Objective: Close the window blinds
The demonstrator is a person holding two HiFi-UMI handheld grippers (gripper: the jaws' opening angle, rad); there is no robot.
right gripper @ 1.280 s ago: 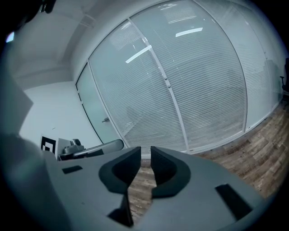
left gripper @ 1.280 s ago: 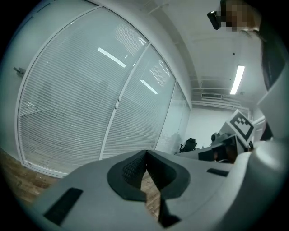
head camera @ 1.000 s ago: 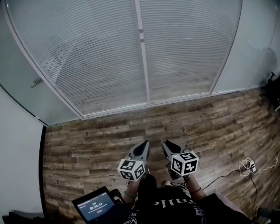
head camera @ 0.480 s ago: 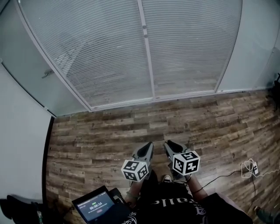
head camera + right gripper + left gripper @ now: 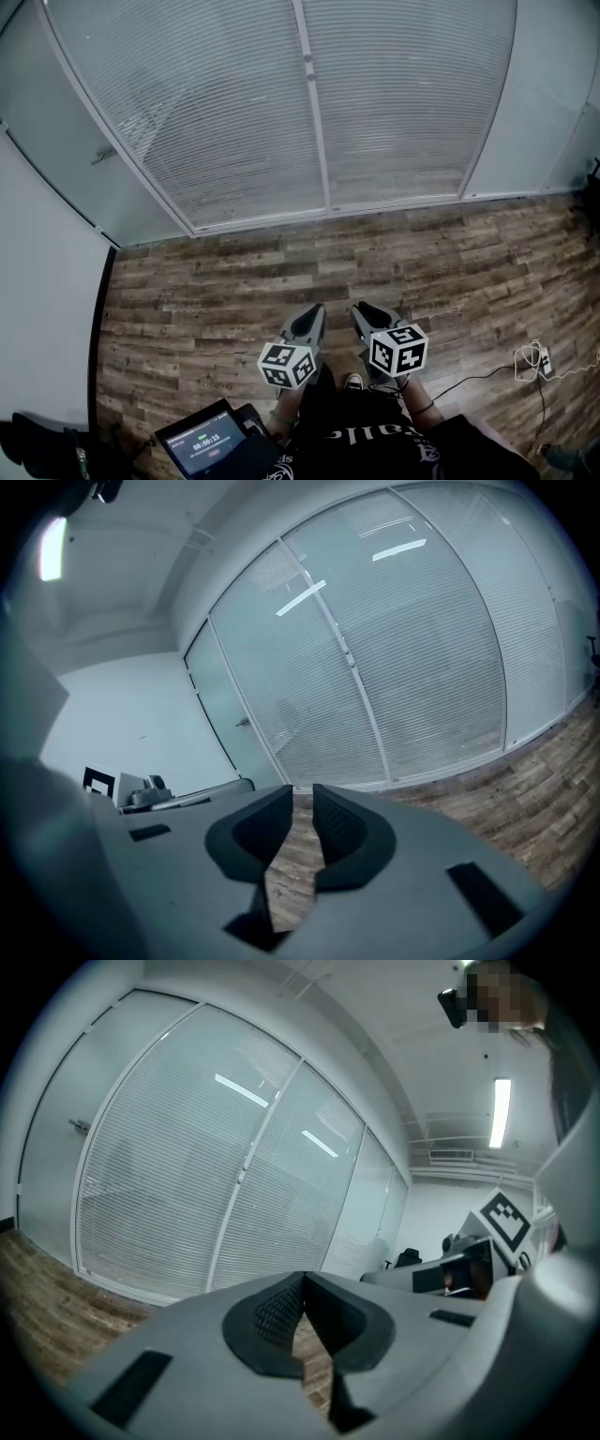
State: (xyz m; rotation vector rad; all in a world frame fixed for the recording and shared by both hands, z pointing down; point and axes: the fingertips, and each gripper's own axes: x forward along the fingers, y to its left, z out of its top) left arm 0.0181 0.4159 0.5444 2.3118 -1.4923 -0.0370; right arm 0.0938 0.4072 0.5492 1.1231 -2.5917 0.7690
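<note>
Left gripper point(image 5: 309, 315), grey with a black-and-white marker cube, is held low in front of the person with its jaws together, the dark ribbed pads meeting at the tips and nothing between them; the left gripper view point(image 5: 302, 1281) shows this plainly. Just beside it, the right gripper point(image 5: 362, 309) points the same way. In the right gripper view point(image 5: 302, 794) its jaws stand a narrow gap apart, with only floor showing through.

Both grippers hang above the brown wood-plank floor point(image 5: 225, 281), well apart from the white horizontal-slat window blinds point(image 5: 206, 112). These are lowered down to the bottom rail behind two tall glass panes, which are divided by a white upright frame bar point(image 5: 315, 122). I cannot tell the tilt of the slats.

A frosted glass door with a small metal handle point(image 5: 103, 155) stands left of the panes. An open black laptop point(image 5: 214, 442) with a lit screen lies near the person's feet at lower left. A white cable with a plug block point(image 5: 534, 356) lies on the floor at right.
</note>
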